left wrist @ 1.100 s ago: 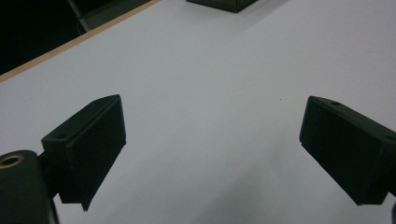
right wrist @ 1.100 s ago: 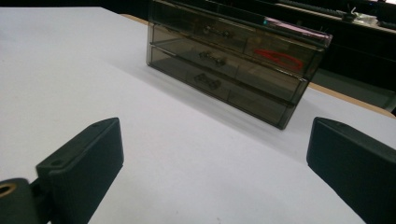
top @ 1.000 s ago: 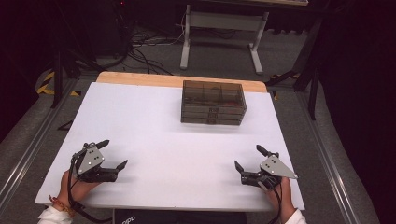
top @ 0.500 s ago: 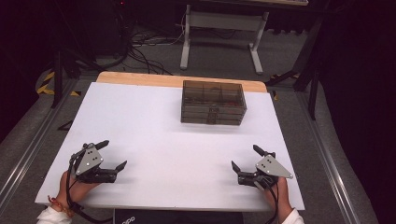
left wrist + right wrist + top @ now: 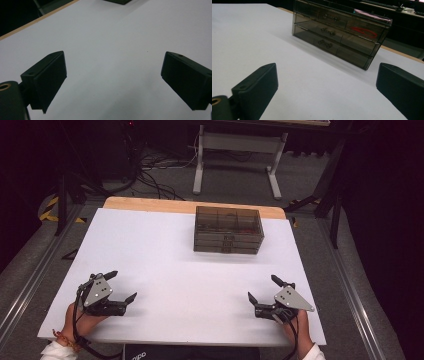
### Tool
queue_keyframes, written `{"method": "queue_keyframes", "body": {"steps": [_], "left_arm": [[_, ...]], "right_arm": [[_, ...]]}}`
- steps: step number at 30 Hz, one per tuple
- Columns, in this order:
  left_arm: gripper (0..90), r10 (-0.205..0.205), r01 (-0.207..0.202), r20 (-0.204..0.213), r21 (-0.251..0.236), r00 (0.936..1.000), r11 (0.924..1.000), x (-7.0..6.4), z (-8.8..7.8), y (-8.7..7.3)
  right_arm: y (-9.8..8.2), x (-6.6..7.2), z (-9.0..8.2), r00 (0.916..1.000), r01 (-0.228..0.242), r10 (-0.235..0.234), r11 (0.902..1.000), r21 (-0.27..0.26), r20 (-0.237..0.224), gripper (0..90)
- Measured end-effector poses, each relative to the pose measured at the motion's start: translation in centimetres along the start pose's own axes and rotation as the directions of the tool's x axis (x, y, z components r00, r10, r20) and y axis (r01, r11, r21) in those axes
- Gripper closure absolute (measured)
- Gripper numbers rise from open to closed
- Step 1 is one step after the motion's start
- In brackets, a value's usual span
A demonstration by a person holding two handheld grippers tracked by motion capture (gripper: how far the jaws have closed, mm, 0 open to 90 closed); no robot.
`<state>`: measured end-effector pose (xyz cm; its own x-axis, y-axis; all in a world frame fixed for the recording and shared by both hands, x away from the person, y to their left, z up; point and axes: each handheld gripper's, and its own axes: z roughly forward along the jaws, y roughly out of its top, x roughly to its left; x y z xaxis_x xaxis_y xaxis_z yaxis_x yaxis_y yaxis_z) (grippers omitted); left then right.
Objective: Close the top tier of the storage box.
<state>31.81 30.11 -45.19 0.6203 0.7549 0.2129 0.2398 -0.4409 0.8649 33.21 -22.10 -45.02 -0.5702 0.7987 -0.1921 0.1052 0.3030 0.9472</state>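
A smoky see-through drawer chest (image 5: pixel 228 230) with three stacked drawers stands at the far middle of the white table (image 5: pixel 165 265). In the right gripper view the drawer chest (image 5: pixel 337 35) sits ahead, its small handles facing me, with something red inside the top drawer. My left gripper (image 5: pixel 121 286) rests near the front left edge, open, nothing between its jaws. My right gripper (image 5: pixel 264 288) rests near the front right edge, open and empty too. In each gripper view the left gripper (image 5: pixel 113 72) and right gripper (image 5: pixel 327 85) show jaws spread wide over bare table.
A wooden strip (image 5: pixel 150 206) runs along the table's far edge. Beyond it are a white-legged stand (image 5: pixel 235 165) and cables (image 5: pixel 145 170) on the floor. Metal rails (image 5: pixel 30 285) run along both sides of the table.
My right gripper has shifted slightly left and away from the front edge. The left gripper has barely moved.
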Motion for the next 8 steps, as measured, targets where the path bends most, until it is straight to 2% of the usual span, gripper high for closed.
{"method": "queue_keyframes", "body": {"steps": [8], "left_arm": [[7.5, 0.001, -0.001, -0.006, -0.002, 1.0000, 1.0000, 0.37, 0.19, 0.04]], "right_arm": [[-0.03, -0.01, 0.02, 1.0000, -0.007, 0.007, 1.0000, 0.004, 0.005, 5.0]]}}
